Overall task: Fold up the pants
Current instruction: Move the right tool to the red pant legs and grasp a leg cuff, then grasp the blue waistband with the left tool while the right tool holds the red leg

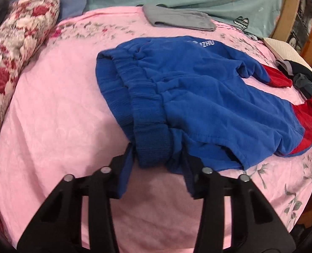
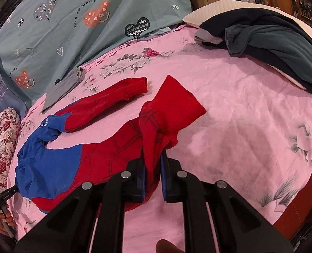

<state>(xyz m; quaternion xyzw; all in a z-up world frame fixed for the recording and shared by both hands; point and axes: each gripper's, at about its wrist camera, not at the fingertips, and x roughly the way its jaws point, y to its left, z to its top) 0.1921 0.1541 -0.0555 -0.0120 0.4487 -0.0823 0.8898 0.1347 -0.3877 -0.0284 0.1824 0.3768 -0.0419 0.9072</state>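
Note:
The pants [image 1: 208,97] are blue at the waist and red on the legs, lying on the pink bedsheet [image 1: 57,126]. My left gripper [image 1: 156,158] is shut on the blue ribbed waistband, bunched between its fingers. My right gripper [image 2: 152,160] is shut on the near red leg [image 2: 168,113], lifting its cuff off the sheet. The other red leg [image 2: 114,97] lies flat further back. The blue waist part [image 2: 48,160] shows at left in the right wrist view, with the left gripper [image 2: 3,198] at its edge.
A folded grey garment [image 1: 177,19] lies at the back. A floral quilt roll [image 1: 19,42] is at left. Dark clothes [image 2: 271,42] sit on a white pillow [image 2: 229,6] at right. A teal sheet [image 2: 76,21] hangs behind.

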